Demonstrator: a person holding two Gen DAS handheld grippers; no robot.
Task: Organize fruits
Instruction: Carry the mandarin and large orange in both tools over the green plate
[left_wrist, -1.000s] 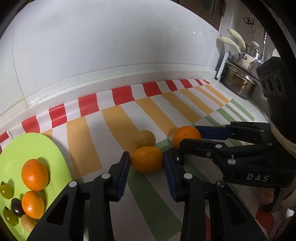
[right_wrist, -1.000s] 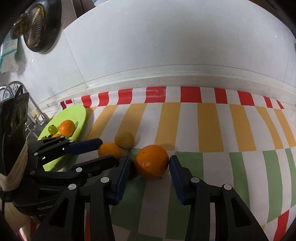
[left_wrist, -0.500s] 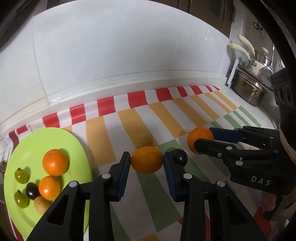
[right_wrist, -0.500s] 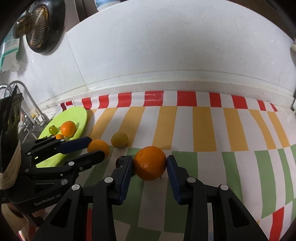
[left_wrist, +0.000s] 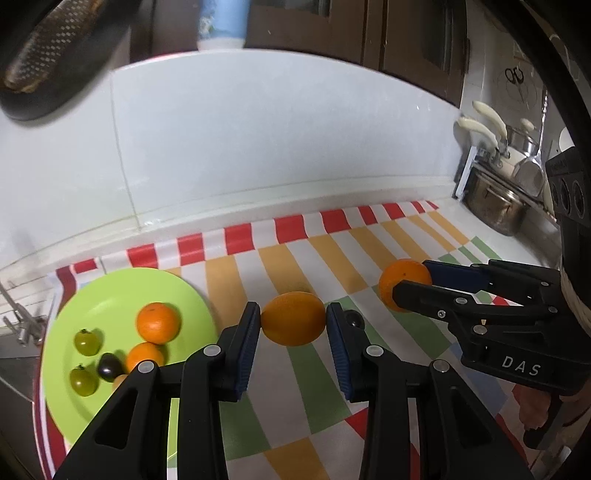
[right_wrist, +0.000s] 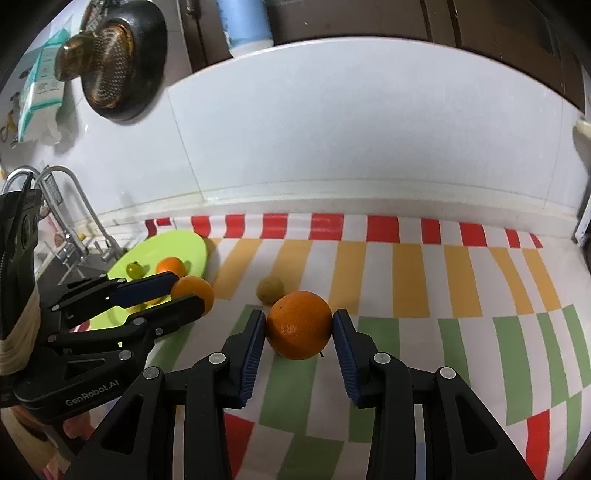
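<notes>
Striped cloth | left gripper clamps orange, lifted | right gripper clamps larger orange, lifted

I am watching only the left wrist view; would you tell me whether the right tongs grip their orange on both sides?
Observer: Yes. In the right wrist view the right tongs have both blue pads against the sides of the larger orange.
Operator: Thank you. My left tongs hold the smaller orange, and it blocks what lies behind. Is any fruit loose there?
Observer: One yellowish fruit lies on the striped cloth just beyond the larger orange, apart from the green plate.
</notes>
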